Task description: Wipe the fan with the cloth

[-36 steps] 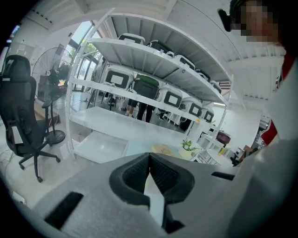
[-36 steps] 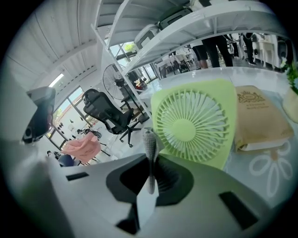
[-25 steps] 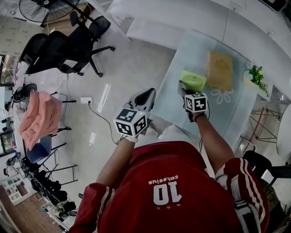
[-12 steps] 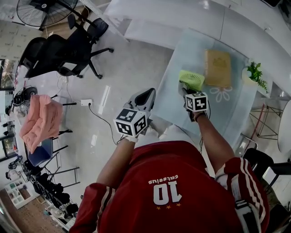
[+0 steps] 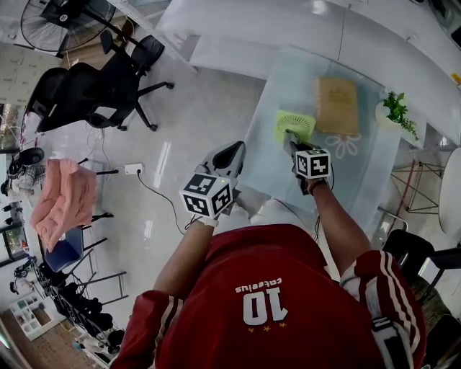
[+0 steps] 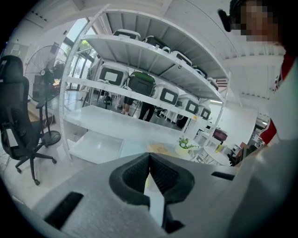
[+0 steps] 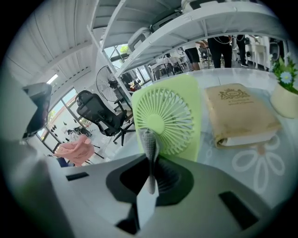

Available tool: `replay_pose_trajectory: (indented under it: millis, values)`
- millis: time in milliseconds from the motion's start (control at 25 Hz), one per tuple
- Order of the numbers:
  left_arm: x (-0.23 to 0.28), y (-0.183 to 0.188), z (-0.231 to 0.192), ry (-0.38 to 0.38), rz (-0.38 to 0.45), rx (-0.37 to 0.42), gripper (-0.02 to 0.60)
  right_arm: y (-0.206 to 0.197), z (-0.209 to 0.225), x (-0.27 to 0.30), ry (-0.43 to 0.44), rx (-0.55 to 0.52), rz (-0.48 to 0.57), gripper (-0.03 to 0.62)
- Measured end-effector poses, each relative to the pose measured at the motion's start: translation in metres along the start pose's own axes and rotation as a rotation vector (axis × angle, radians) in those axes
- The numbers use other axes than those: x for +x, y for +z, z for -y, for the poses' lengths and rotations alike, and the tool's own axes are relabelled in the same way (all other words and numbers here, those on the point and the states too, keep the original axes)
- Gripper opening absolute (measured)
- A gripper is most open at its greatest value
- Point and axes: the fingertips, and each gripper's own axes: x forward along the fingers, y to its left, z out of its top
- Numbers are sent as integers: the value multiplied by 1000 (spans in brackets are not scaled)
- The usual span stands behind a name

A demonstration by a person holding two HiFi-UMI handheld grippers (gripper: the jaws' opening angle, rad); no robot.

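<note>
A small green square fan (image 5: 294, 124) rests on the glass table (image 5: 374, 180), its grille facing my right gripper (image 5: 289, 138). In the right gripper view the fan (image 7: 164, 118) fills the space just beyond my right gripper (image 7: 149, 139), which is shut with nothing between its fingers. My left gripper (image 5: 227, 154) hangs over the floor to the left of the table, shut and empty, also seen in its own view (image 6: 149, 159). The pink cloth (image 5: 63, 202) is draped over something far to the left, away from both grippers; the right gripper view shows the cloth (image 7: 74, 149) too.
A tan book (image 5: 336, 105) lies right of the fan, with a small potted plant (image 5: 395, 109) beyond it. Black office chairs (image 5: 94, 86) and a black standing fan (image 5: 54, 21) occupy the floor at upper left. A cable and power strip (image 5: 134, 169) lie on the floor.
The head view has drifted, so table and fan sit slightly left and higher. Both grippers keep their places and stay shut; the fan's face shows more squarely now.
</note>
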Motion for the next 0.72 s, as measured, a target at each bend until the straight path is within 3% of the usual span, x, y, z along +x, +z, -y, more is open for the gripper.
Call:
replay_pose_trajectory:
  millis: [720]
  values:
    - [20, 0, 31, -72, -17, 28, 0, -12, 40, -36, -74, 70, 37, 20]
